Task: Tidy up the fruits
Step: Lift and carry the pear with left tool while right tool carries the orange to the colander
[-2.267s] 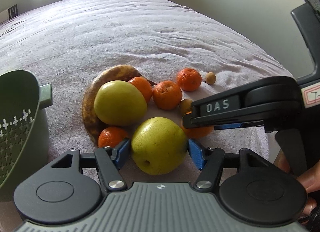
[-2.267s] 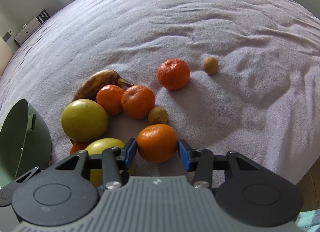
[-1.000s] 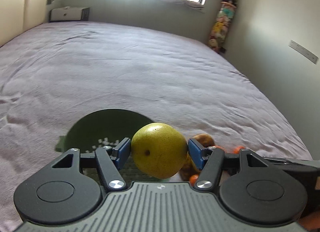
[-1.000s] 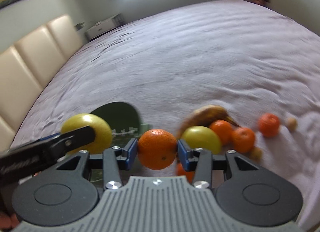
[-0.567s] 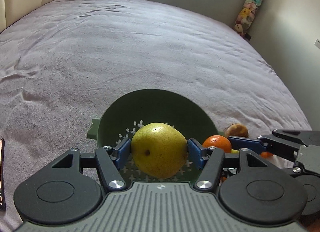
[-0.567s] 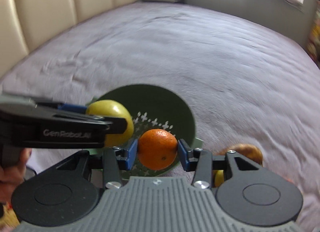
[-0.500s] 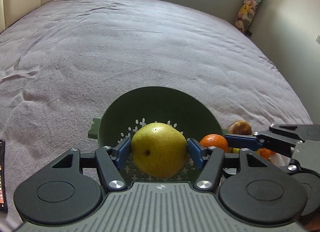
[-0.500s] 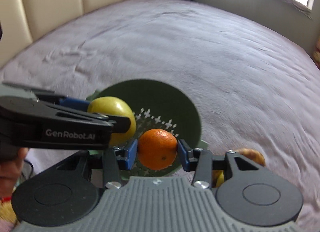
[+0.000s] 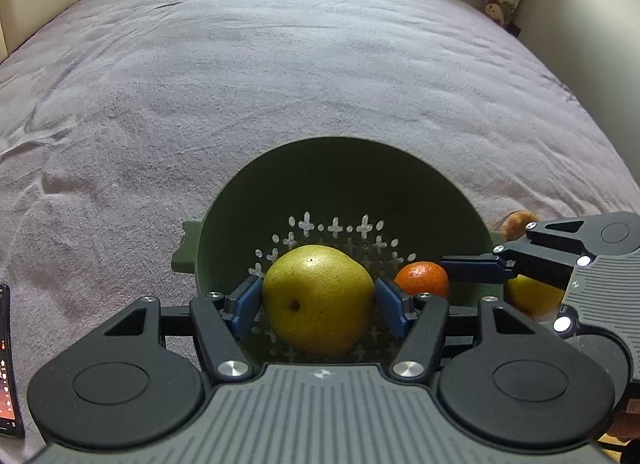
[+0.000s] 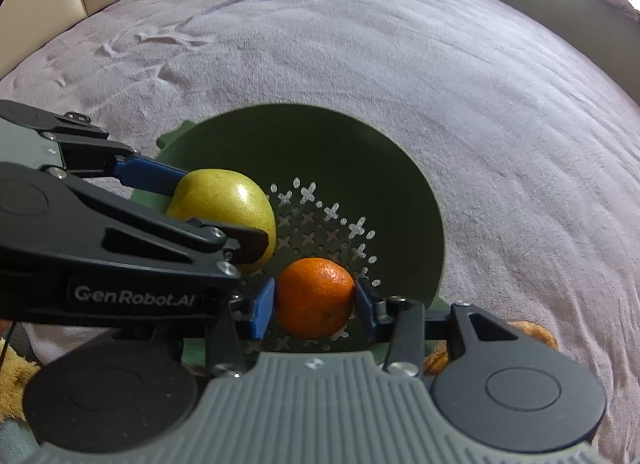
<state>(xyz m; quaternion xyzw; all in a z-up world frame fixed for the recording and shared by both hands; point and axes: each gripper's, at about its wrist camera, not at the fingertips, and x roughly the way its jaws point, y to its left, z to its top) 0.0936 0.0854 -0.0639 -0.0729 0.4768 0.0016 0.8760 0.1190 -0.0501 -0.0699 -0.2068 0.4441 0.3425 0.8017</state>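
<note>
Left gripper clamps the pear; right gripper clamps the orange. Both hang over the green colander at frame centre, positioned for release inside.

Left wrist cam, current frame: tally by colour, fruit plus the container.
Yellow-green: 2, the pear and a second yellow-green fruit at the right edge
Orange: 1, the orange
Brown: 1, a brown fruit, partly hidden, kind unclear
Dark green: 1, the colander
Total: 5
</note>
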